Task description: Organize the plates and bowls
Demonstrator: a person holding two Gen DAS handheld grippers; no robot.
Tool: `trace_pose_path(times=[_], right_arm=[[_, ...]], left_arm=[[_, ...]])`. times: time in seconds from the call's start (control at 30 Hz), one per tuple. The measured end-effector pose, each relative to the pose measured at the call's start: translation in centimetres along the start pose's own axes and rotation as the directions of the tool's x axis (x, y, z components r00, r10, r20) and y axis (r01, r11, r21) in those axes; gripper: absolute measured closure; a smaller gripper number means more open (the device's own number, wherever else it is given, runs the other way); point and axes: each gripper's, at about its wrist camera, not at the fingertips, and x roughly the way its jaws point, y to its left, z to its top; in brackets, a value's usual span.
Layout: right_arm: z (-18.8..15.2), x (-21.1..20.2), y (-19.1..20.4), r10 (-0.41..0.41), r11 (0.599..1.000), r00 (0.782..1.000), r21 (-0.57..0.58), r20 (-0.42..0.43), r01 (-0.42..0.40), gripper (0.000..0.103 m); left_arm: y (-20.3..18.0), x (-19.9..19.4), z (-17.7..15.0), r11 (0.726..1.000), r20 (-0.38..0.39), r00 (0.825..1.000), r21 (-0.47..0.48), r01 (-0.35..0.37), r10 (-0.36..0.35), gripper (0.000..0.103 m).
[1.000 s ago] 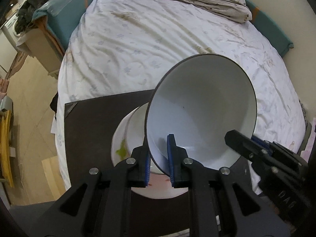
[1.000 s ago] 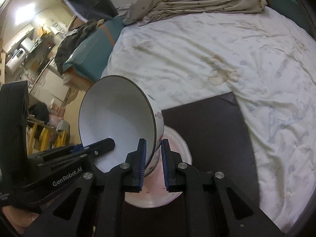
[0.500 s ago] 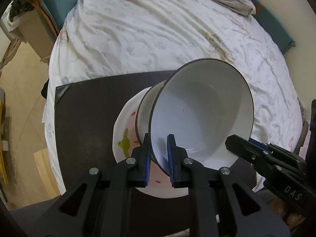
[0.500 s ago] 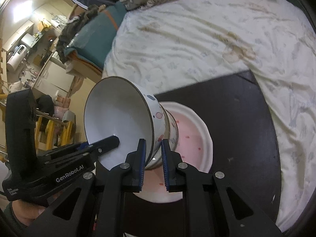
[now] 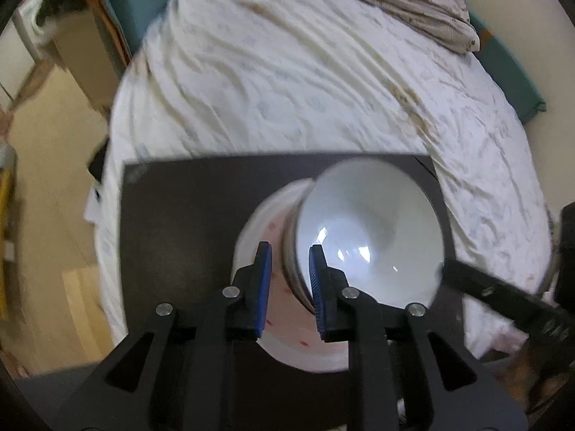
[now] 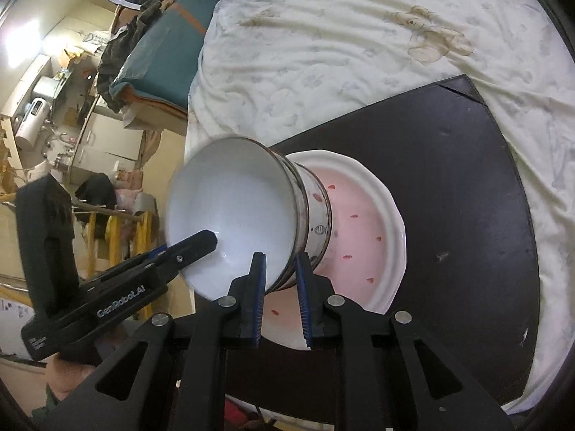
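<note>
Both grippers are letting go right now. The left gripper (image 5: pixel 289 280) is opening its jaws with the bowl (image 5: pixel 366 237) rim between them but no longer pinched, and the right gripper (image 6: pixel 278 280) is opening around the opposite rim too. The bowl is sitting nested in another bowl on the plate (image 6: pixel 373 222), just ahead of the fingertips, with the dark surface (image 6: pixel 467 197) and bed (image 5: pixel 305 82) beyond. I'd be widening fully, then backing straight out so the stack isn't getting nudged.
</note>
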Motion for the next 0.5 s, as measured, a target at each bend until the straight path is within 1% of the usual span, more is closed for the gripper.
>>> trace_pose_path(times=[0.03, 0.1, 0.17, 0.2, 0.3, 0.33, 0.4, 0.5], right_arm=[[0.2, -0.4, -0.1, 0.008, 1.0, 1.0, 0.002, 0.014, -0.008, 0.083], [0.7, -1.4, -0.2, 0.015, 1.0, 0.998, -0.004, 0.065, -0.015, 0.083], [1.2, -1.9, -0.2, -0.005, 1.0, 0.994, -0.018, 0.113, 0.007, 0.083], [1.5, -1.9, -0.3, -0.004, 1.0, 0.992, -0.019, 0.123, 0.006, 0.083], [2.4, -1.0, -0.6, 0.024, 1.0, 0.994, -0.013, 0.111, -0.023, 0.083], [2.6, -0.4, -0.5, 0.021, 1.0, 0.995, -0.02, 0.098, -0.019, 0.083], [2.7, 0.2, -0.3, -0.017, 0.999, 0.996, -0.039, 0.092, 0.021, 0.082], [2.7, 0.4, -0.1, -0.063, 0.996, 0.992, -0.057, 0.106, 0.07, 0.082]], left_arm=[[0.2, -0.1, 0.2, 1.0, 0.017, 1.0, -0.002, -0.009, 0.009, 0.083], [0.9, -0.2, 0.6, 0.999, 0.026, 1.0, -0.038, 0.006, -0.005, 0.074], [1.7, 0.0, 1.0, 0.997, 0.022, 0.999, -0.073, 0.034, -0.033, 0.073], [2.0, 0.2, 1.2, 0.995, 0.017, 0.999, -0.09, 0.047, -0.046, 0.073], [2.1, 0.6, 1.2, 0.995, 0.021, 0.998, -0.089, 0.053, -0.051, 0.073], [2.2, 0.8, 1.3, 0.995, 0.015, 0.998, -0.086, 0.057, -0.056, 0.073], [2.0, 1.2, 1.3, 0.993, 0.003, 0.998, -0.093, 0.068, -0.068, 0.073], [1.5, 1.3, 1.1, 0.992, -0.005, 0.997, -0.091, 0.082, -0.083, 0.073]])
